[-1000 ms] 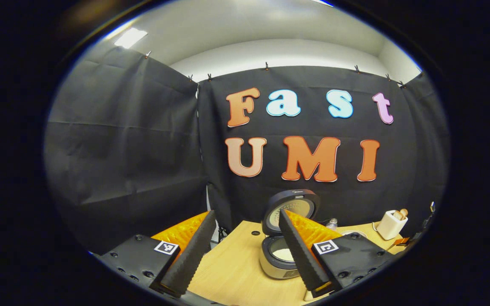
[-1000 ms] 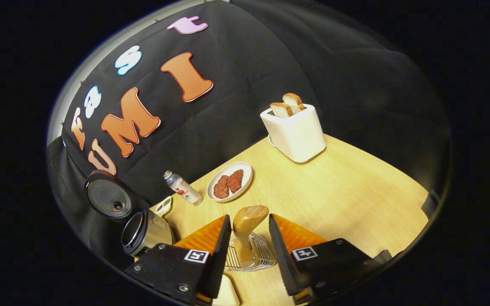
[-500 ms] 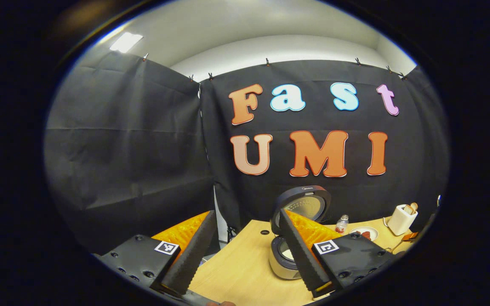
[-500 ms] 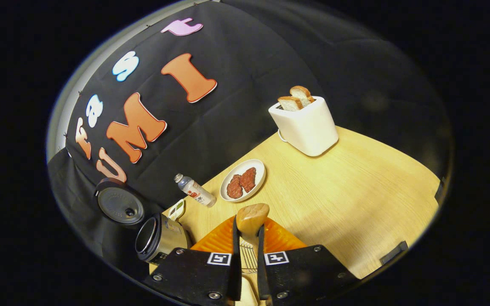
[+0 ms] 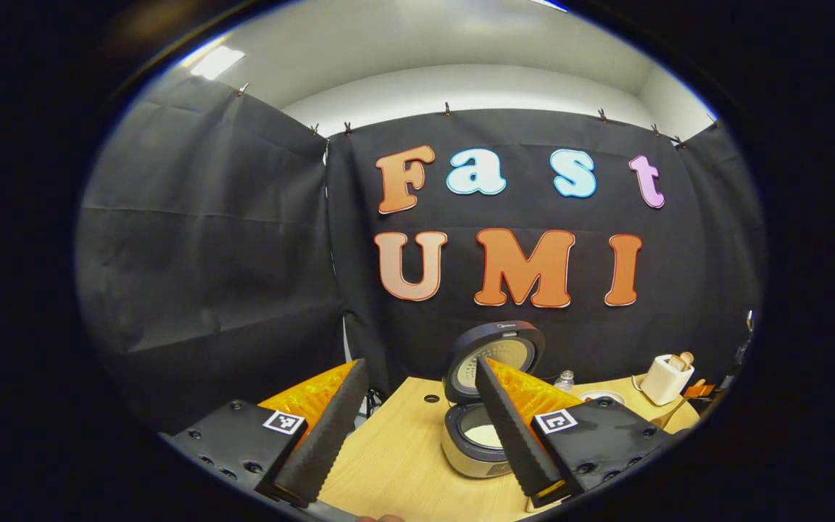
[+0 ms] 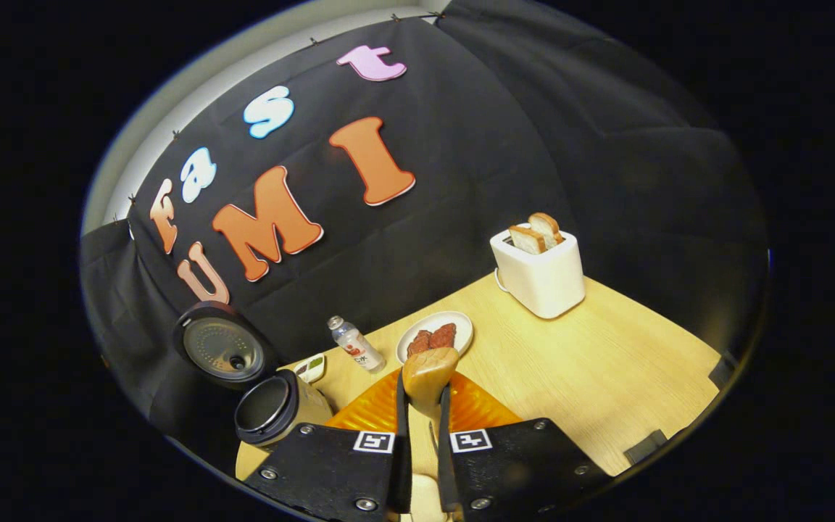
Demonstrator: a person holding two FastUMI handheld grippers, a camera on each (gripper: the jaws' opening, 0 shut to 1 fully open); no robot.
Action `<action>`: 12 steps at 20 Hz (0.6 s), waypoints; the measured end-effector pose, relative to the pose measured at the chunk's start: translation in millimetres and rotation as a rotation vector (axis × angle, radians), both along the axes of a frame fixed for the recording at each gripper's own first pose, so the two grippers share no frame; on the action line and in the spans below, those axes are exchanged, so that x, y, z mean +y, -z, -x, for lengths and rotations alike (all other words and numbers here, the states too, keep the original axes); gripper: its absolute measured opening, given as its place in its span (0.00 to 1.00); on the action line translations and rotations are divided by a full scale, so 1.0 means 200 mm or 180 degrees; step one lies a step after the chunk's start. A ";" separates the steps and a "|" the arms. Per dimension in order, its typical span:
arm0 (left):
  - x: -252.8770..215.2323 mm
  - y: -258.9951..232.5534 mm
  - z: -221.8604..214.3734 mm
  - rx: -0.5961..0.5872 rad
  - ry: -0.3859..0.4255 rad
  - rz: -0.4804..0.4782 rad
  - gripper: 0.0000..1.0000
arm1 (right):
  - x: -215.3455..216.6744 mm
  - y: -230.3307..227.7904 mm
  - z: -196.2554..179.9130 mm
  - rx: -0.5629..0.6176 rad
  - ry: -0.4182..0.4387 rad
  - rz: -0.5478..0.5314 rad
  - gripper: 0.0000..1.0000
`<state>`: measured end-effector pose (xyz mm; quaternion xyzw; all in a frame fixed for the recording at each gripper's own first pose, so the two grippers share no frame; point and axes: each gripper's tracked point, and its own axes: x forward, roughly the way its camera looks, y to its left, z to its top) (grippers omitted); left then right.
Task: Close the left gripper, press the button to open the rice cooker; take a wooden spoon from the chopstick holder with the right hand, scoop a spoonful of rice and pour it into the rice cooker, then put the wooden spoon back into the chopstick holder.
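Both fingers of my right tool (image 6: pixel 417 435) are pinching the wooden spoon (image 6: pixel 426 373) by its stem, bowl end up past the fingertips, over the bench (image 6: pixel 606 377). Rice cooker (image 6: pixel 272 406) sits lower left with its lid (image 6: pixel 223 348) standing open. Plate (image 6: pixel 461 326), bottle (image 6: pixel 356 346) and toaster (image 6: pixel 544 272) lie beyond. My left tool (image 5: pixel 417 420) is spread wide, holding nothing, and I see the cooker (image 5: pixel 472 442) between its fingers, white inside.

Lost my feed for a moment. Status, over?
Right gripper shut on wooden spoon. Left gripper open. Rice cooker lid up. Nothing blocking.
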<state>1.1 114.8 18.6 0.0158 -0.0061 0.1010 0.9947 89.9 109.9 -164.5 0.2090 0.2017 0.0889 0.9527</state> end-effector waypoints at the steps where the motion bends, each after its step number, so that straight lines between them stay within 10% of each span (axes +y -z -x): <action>1: 0.01 0.00 0.00 -0.0009 0.0030 0.0010 0.98 | 0.03 -0.04 0.04 -0.0046 -0.0027 -0.0008 0.14; 12: 0.18 0.00 -0.03 0.0019 0.0361 0.0076 0.98 | 0.49 -0.11 0.43 -0.0327 -0.0431 0.0360 0.14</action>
